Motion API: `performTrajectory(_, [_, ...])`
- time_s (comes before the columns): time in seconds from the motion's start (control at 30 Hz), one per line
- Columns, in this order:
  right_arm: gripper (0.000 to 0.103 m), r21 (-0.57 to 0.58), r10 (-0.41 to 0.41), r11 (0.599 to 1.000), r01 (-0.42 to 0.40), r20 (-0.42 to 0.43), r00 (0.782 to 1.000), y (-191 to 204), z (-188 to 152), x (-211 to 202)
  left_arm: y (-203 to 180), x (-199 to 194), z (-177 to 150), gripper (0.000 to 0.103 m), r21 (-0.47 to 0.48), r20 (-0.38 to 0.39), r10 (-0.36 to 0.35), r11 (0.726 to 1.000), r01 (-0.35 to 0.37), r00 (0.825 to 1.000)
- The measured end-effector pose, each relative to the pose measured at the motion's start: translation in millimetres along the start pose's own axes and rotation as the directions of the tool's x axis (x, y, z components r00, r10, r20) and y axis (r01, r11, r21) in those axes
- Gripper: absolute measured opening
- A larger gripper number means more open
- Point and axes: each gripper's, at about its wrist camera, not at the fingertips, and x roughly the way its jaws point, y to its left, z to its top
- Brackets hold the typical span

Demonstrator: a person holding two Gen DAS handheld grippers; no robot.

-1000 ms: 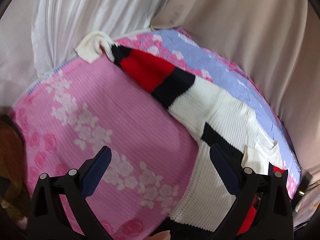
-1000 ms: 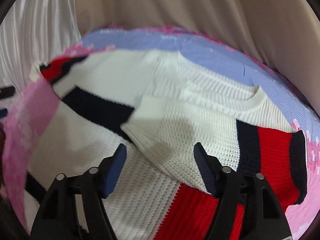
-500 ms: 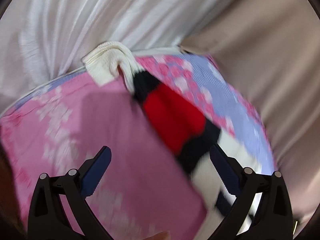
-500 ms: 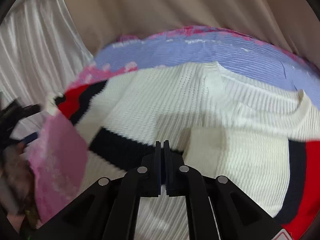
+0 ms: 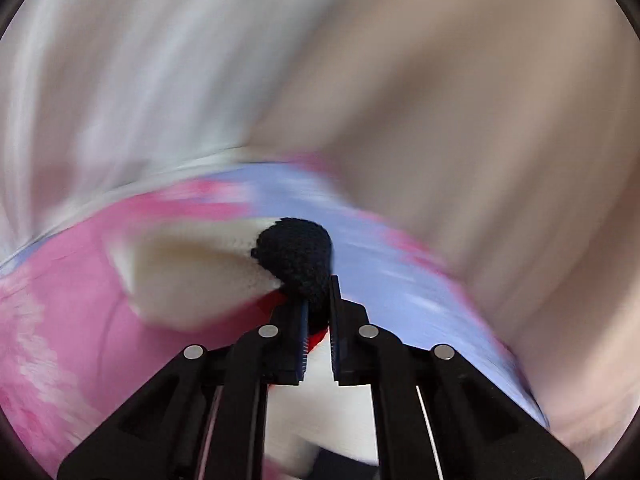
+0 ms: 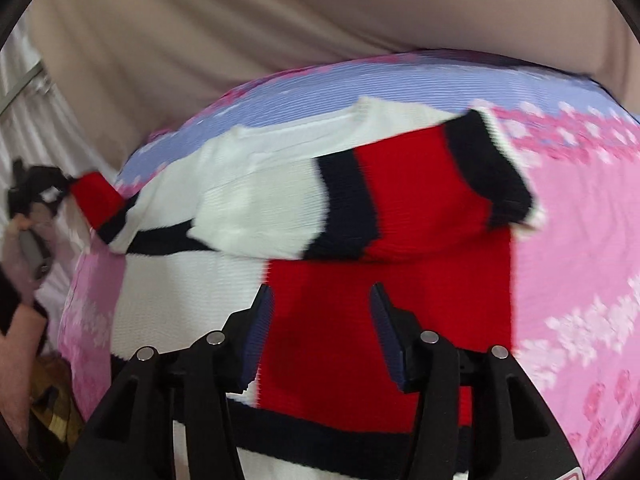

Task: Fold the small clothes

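- pinching the sweater's left sleeve (image 5: 296,256), the left claw (image 5: 318,320) in the left wrist view has its pads nearly together on the black knit, with the white cuff (image 5: 188,276) fanning out toward 9 o'clock and red knit showing just under the grip.
- around it, heavily blurred, the pink and lilac floral bedspread (image 5: 72,300) fills the 7 to 4 o'clock arc, with pale curtains (image 5: 120,60) above.
- in the right wrist view, the right claw (image 6: 322,332) stands wide apart and grips nothing, hovering over the red panel of the sweater (image 6: 380,320) lying on the bedspread (image 6: 580,260).
- the right sleeve (image 6: 420,196) is folded across the sweater's body, its black cuff at 2 o'clock.
- at 9 o'clock the left claw (image 6: 60,188) holds the other sleeve's red end out sideways.
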Motion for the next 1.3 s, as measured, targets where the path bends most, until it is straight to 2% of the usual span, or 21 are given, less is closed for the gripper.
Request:
performTrajectory(0.07, [0.05, 0.02, -0.027, 0.999, 0.027, 0.01, 1.0, -15, -1, -4, -70, -11, -27, 0.007, 0.097, -0.066, -0.146, 0.984, 0.152, 0.987])
performTrajectory(0.13, [0.052, 0.046, -0.049, 0.998, 0.048, 0.024, 0.999, -33, -2, -8, -142, -12, -79, 0.011, 0.188, -0.194, -0.261, 0.936, 0.297, 0.946])
performTrajectory(0.17, [0.057, 0.064, -0.064, 0.996, 0.062, 0.027, 0.998, -43, -3, -9, -162, -10, -101, 0.012, 0.216, -0.243, -0.28, 0.918, 0.333, 0.929])
performTrajectory(0.2, [0.057, 0.079, -0.072, 0.995, 0.069, 0.028, 0.997, -50, -3, -11, -187, -3, -138, 0.017, 0.258, -0.324, -0.282, 0.892, 0.371, 0.903])
performTrajectory(0.23, [0.057, 0.1, -0.078, 0.992, 0.075, 0.028, 0.997, -62, -5, -14, -202, 4, -167, 0.031, 0.287, -0.391, -0.269, 0.873, 0.394, 0.88])
performTrajectory(0.27, [0.057, 0.116, -0.085, 0.99, 0.081, 0.029, 0.996, -71, -7, -17, -211, 10, -194, 0.038, 0.31, -0.441, -0.242, 0.862, 0.4, 0.864])
performTrajectory(0.33, [0.058, 0.141, -0.097, 0.986, 0.092, 0.031, 0.995, -91, -11, -27, -213, 16, -246, 0.037, 0.345, -0.497, -0.177, 0.858, 0.381, 0.849])
performTrajectory(0.4, [0.058, 0.158, -0.103, 0.983, 0.096, 0.039, 0.994, -107, -14, -35, -202, 9, -269, 0.043, 0.356, -0.511, -0.141, 0.863, 0.359, 0.848])
performTrajectory(0.43, [0.059, 0.164, -0.097, 0.982, 0.09, 0.039, 0.995, -113, -13, -37, -194, 5, -273, 0.05, 0.357, -0.51, -0.127, 0.869, 0.343, 0.851])
performTrajectory(0.5, [0.059, 0.161, -0.069, 0.985, 0.061, 0.045, 0.997, -118, -9, -37, -174, -1, -275, 0.054, 0.341, -0.509, -0.105, 0.887, 0.312, 0.854])
performTrajectory(0.57, [0.059, 0.148, -0.015, 0.989, 0.007, 0.054, 0.998, -113, 5, -32, -153, -10, -268, 0.056, 0.331, -0.49, -0.074, 0.906, 0.264, 0.868])
performTrajectory(0.67, [0.063, 0.093, 0.056, 0.994, -0.061, 0.062, 0.997, -86, 37, -18, -125, -19, -255, 0.06, 0.321, -0.429, -0.014, 0.932, 0.167, 0.903])
performTrajectory(0.83, [0.071, -0.062, 0.083, 0.995, -0.08, 0.061, 0.995, -26, 110, 34, -88, -21, -238, 0.061, 0.293, -0.359, 0.084, 0.956, 0.026, 0.93])
performTrajectory(0.9, [0.071, -0.048, 0.058, 0.997, -0.057, 0.031, 0.998, -21, 138, 70, -78, -13, -230, 0.062, 0.272, -0.337, 0.11, 0.962, -0.015, 0.935])
performTrajectory(0.97, [0.071, 0.008, 0.036, 0.999, -0.036, -0.035, 0.999, -23, 151, 102, -62, -1, -225, 0.062, 0.216, -0.351, 0.12, 0.975, -0.044, 0.929])
performTrajectory(1.0, [0.068, 0.059, 0.049, 0.997, -0.044, -0.088, 0.995, -28, 155, 122, -54, 8, -221, 0.062, 0.168, -0.372, 0.111, 0.985, -0.051, 0.922])
performTrajectory(1.07, [0.008, 0.124, 0.132, 0.986, -0.112, -0.158, 0.979, -28, 157, 142, -40, 23, -217, 0.062, 0.089, -0.398, 0.086, 0.995, -0.055, 0.913])
performTrajectory(1.1, [0.008, 0.162, 0.191, 0.973, -0.166, -0.158, 0.969, -25, 158, 141, -34, 29, -213, 0.061, 0.066, -0.397, 0.089, 0.995, -0.068, 0.913])
performTrajectory(1.17, [0.007, 0.169, 0.293, 0.944, -0.284, -0.029, 0.956, -17, 166, 105, -25, 33, -204, 0.061, 0.05, -0.36, 0.116, 0.993, -0.105, 0.926])
performTrajectory(1.23, [0.007, 0.177, 0.375, 0.904, -0.39, 0.113, 0.92, -21, 171, 56, -10, 33, -186, 0.061, 0.017, -0.308, 0.141, 0.99, -0.142, 0.941])
performTrajectory(1.3, [0.007, 0.195, 0.375, 0.888, -0.417, 0.219, 0.901, -41, 162, 13, 6, 34, -170, 0.061, -0.031, -0.286, 0.139, 0.988, -0.154, 0.948])
